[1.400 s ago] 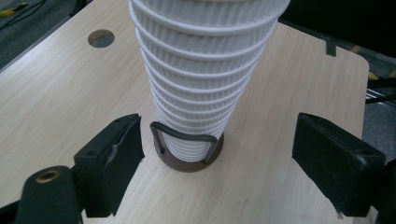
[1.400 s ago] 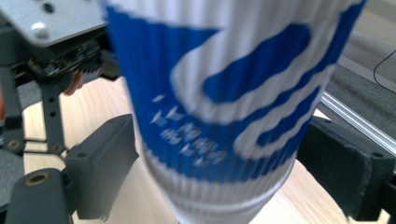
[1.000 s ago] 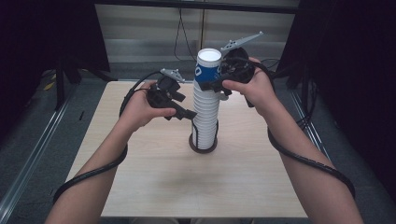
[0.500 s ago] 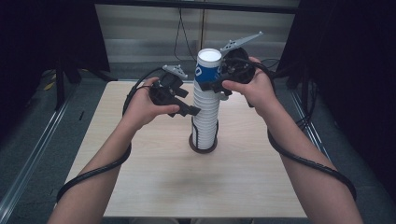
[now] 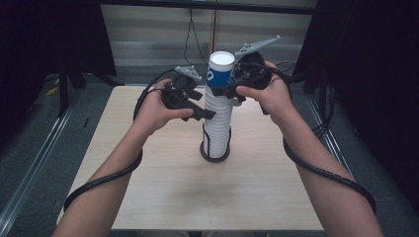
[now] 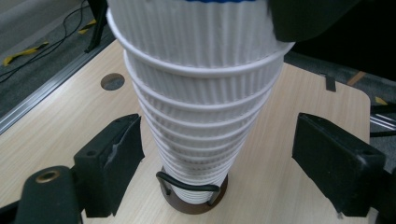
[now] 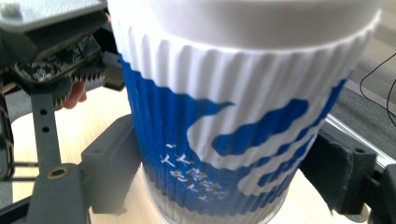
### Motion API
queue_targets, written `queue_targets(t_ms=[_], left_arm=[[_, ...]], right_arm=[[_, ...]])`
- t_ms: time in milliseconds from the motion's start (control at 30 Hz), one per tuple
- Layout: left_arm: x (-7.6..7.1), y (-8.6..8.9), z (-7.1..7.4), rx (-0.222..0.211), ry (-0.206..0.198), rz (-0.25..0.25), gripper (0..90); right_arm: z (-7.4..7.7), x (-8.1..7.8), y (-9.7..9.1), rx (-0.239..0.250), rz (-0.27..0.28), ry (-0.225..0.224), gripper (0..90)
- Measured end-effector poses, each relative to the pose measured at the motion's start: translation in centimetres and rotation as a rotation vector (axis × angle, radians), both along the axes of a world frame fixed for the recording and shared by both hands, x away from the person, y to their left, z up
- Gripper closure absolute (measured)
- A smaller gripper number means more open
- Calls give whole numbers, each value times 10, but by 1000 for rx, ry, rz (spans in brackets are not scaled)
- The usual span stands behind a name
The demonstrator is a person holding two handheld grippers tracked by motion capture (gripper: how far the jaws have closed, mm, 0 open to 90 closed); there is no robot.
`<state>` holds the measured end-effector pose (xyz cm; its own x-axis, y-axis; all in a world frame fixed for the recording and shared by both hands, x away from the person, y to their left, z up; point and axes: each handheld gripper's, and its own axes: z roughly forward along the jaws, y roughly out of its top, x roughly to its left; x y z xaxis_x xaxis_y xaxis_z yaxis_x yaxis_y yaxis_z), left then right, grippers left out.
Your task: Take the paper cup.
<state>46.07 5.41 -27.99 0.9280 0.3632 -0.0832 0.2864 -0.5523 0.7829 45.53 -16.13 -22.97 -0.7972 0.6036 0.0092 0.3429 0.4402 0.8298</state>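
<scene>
Two hand-held grippers at the tall cup stack, one low, one at the top.

My left hand-held gripper (image 5: 205,114) has its jaws spread wide on either side of the stack of white ribbed cups (image 6: 201,116); in the left gripper view both pads stand clear of the cup walls, the stack rising between them from a dark round holder (image 6: 194,203) with a wire loop, which sits on the table (image 5: 163,187) just below and ahead of the jaws. My right hand-held gripper (image 5: 228,92) sits higher, at the blue-and-white top cup (image 7: 233,140); that cup stands between its jaws, the left pad right against the cup's side and the right pad close by the other side, though I cannot tell whether they press on it.
</scene>
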Motion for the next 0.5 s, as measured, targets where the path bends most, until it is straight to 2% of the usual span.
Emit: queue_targets(t_ms=[233, 300, 367, 500], left_arm=[[0, -1, 2, -10, -6, 3, 160], [0, -1, 3, -7, -9, 2, 160], [1, -1, 3, -11, -7, 5, 160], [2, -2, 4, -34, -17, 21, 160]], right_arm=[[-6, 1, 1, 36, -17, 1, 156], [-9, 1, 3, 23, -14, -10, 146], [-11, 1, 4, 29, -21, -17, 142], [-11, 1, 5, 27, -21, -22, 161]])
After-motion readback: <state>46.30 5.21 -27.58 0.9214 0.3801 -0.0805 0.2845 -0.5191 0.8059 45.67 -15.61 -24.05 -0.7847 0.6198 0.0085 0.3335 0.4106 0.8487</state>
